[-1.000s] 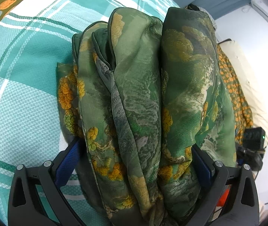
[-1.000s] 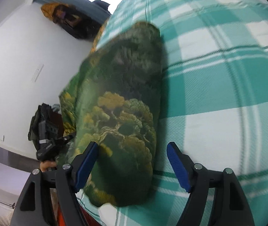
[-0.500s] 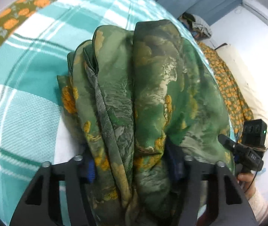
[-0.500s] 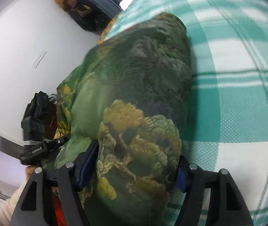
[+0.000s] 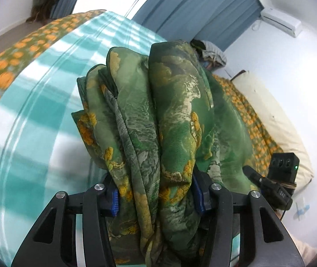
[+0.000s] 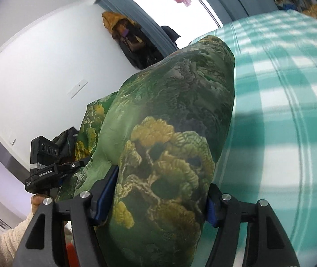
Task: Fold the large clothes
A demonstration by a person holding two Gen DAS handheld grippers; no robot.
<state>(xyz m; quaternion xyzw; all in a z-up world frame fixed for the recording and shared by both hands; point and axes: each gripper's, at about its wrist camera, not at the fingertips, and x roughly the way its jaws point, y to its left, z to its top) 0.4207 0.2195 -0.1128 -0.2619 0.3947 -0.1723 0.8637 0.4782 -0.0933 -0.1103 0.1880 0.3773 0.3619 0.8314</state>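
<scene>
One green floral garment [image 5: 169,120], folded into several thick layers, looked soft, light and slippery, likely to slump unless gripped through the whole stack near its folded edge. It sat bunched between both sets of fingers, above the checked bed [image 5: 31,115]. Left gripper [image 5: 155,197] and right gripper [image 6: 161,202] each clamped it.

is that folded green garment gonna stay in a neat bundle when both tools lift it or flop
The green garment looks thin and silky, so its free layers will likely droop and slide. The left tool and right tool each pinch several folds, which should probably hold the bundle together.
</scene>
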